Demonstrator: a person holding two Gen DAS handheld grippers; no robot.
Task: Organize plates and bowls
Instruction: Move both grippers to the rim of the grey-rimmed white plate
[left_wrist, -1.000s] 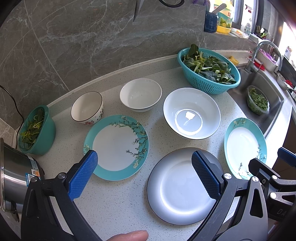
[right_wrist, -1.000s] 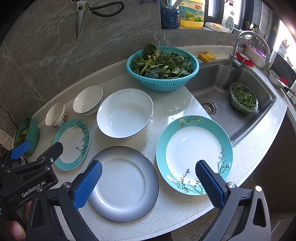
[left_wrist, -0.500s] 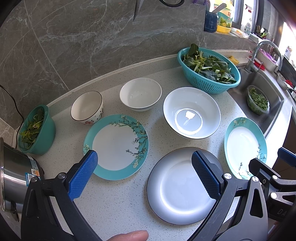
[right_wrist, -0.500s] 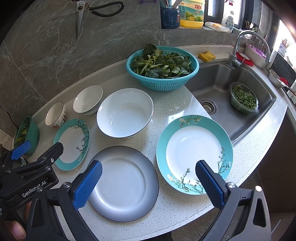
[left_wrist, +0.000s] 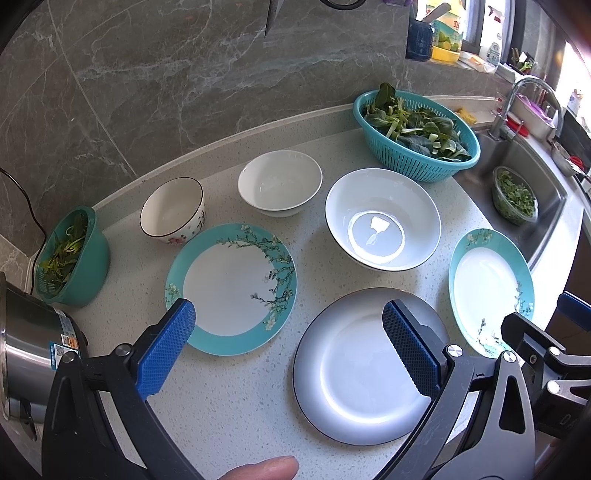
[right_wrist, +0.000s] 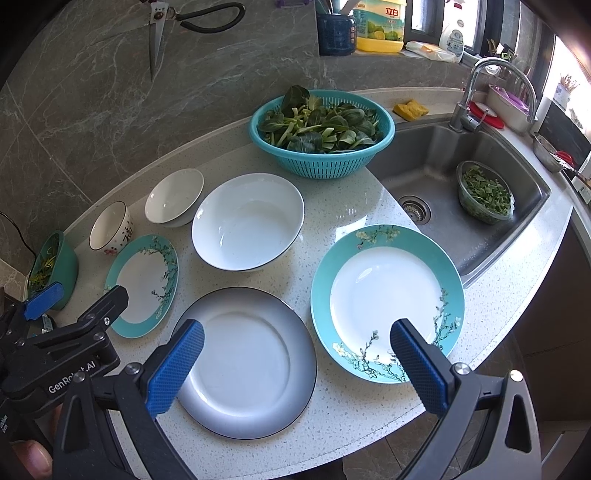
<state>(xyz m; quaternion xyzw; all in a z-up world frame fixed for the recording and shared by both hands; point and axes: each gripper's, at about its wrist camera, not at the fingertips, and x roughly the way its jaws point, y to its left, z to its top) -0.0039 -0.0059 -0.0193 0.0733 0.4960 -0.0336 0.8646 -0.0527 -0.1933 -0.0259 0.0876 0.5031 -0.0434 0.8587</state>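
1. Desk (right_wrist: 351, 206): three plates and three bowls lie apart, nothing stacked.
2. Grey-rimmed plate (right_wrist: 243, 362) nearest; teal plates (right_wrist: 388, 299) (left_wrist: 231, 288) flank it; big white bowl (left_wrist: 382, 218) behind.
3. Left gripper (left_wrist: 288, 343) and right gripper (right_wrist: 295, 365): fingers spread wide, holding nothing.
4. Judgement: pinch a plate by its rim, lift level, stack like with like.
5. Legible: "GenRobot.AI" on the left gripper; small bowl (right_wrist: 110, 229) bears a character.

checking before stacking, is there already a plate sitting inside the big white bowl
No, the big white bowl is empty, and all three plates lie flat on the counter beside it.
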